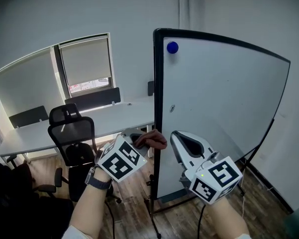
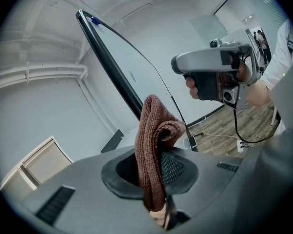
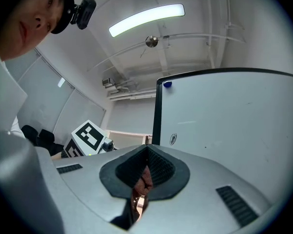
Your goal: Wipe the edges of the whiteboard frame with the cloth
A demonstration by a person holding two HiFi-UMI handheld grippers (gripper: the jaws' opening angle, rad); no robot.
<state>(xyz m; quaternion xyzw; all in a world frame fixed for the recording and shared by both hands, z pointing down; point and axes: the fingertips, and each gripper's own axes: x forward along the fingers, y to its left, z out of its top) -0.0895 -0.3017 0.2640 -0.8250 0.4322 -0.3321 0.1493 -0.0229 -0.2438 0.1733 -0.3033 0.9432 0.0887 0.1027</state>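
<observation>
The whiteboard point(image 1: 224, 103) stands upright in a black frame point(image 1: 158, 98). My left gripper point(image 1: 142, 142) is shut on a brown cloth point(image 1: 151, 140), which touches the frame's left edge low down. In the left gripper view the folded cloth point(image 2: 153, 145) sticks up out of the jaws of the left gripper point(image 2: 156, 179), with the frame point(image 2: 112, 67) behind it. My right gripper point(image 1: 178, 136) hangs shut in front of the board's lower left face, just right of the cloth. In its own view the right gripper point(image 3: 145, 175) points at the board point(image 3: 234, 121); its jaws meet.
A blue magnet point(image 1: 172, 47) sits at the board's top left corner. Left of the board are a black office chair point(image 1: 72, 133), a long white desk point(image 1: 89, 121) and windows with blinds point(image 1: 84, 59). The board's stand legs point(image 1: 154, 208) and a cable lie on the wooden floor.
</observation>
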